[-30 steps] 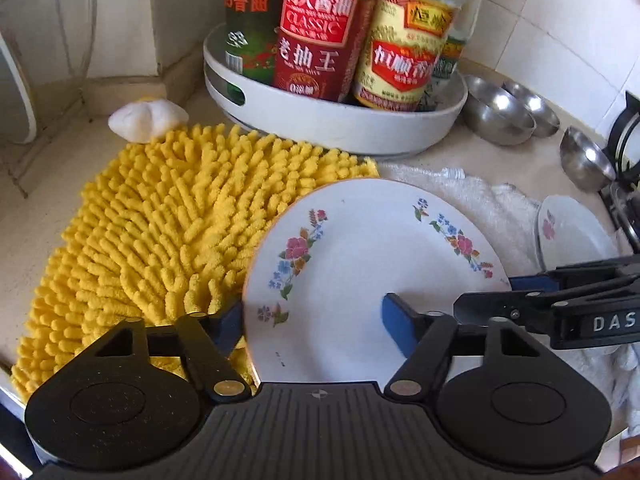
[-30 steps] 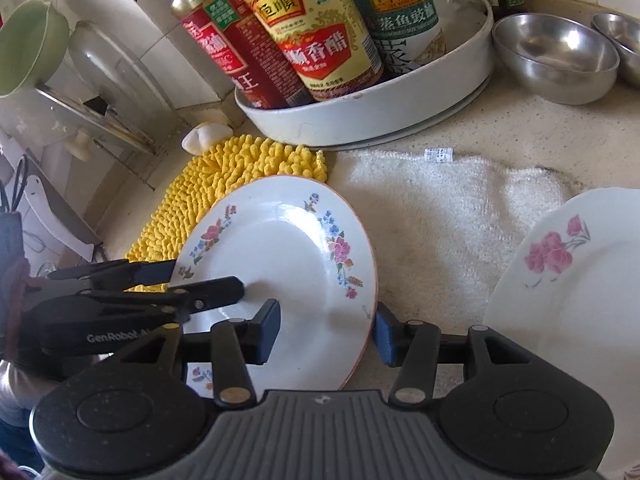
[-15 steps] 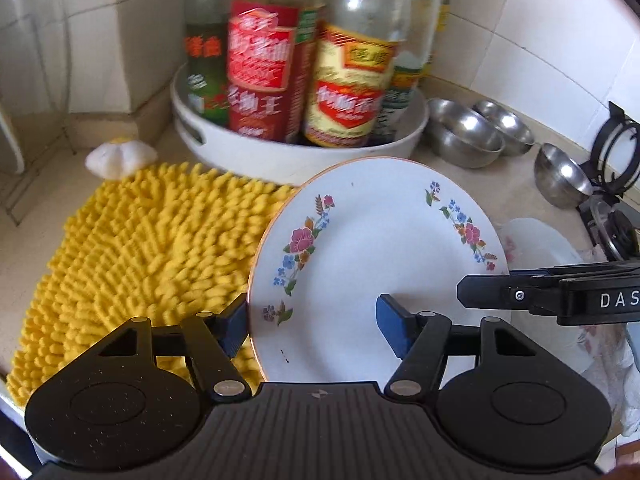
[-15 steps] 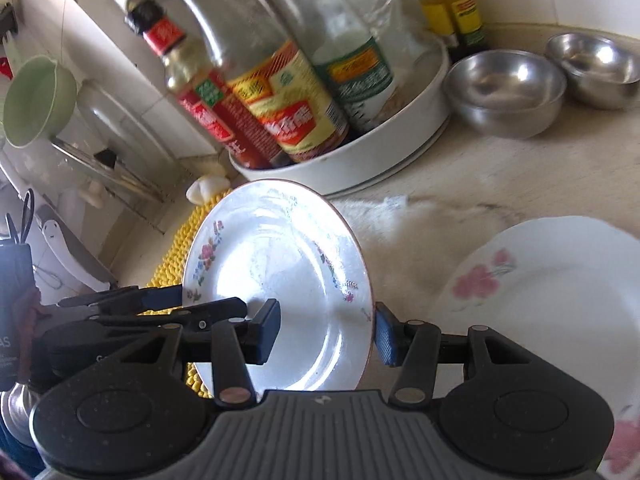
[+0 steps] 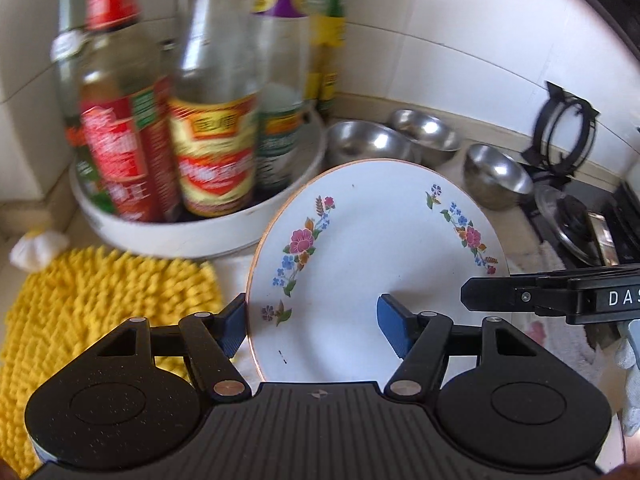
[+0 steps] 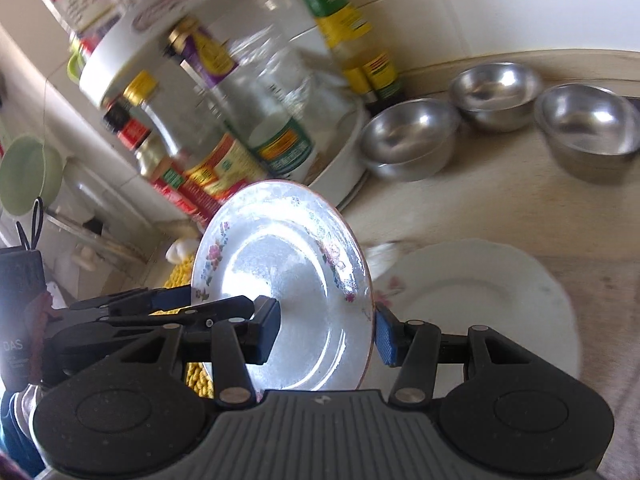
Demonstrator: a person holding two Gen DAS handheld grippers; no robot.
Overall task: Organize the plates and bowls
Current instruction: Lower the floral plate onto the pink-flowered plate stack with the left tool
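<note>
A: Floral plate (image 5: pixel 372 264): held off the counter (image 6: pixel 480 208), tilted up on edge, above a second plate (image 6: pixel 480 312) lying flat near the yellow mat (image 5: pixel 100 300). Both grippers are at it.

B: Grip state?

A: Left gripper (image 5: pixel 312 324): jaws apart, straddling the left rim, one pad outside the edge, the other over the plate's face. Whether they actually pinch, I cannot tell. Right gripper (image 6: pixel 326 328): same story on the right rim, jaws spread either side of the edge, contact unclear.

B: Handling?

A: Judging by the glaze and glare, it's stiff, slick and breakable. The rim is the only sensible hold; two opposite edge grips suit it. A slip would drop it onto the plate below, so a gentle set-down is wanted.

B: Other ware?

A: Three steel bowls (image 6: pixel 404 136) stand on the counter behind, beside the white tray (image 5: pixel 192 236) of sauce bottles (image 5: pixel 212 140).

B: Any writing?

A: "DAS" reads on the right gripper's body in the left wrist view. Bottle labels are red and yellow with Chinese characters, too motion-blurred to read.
</note>
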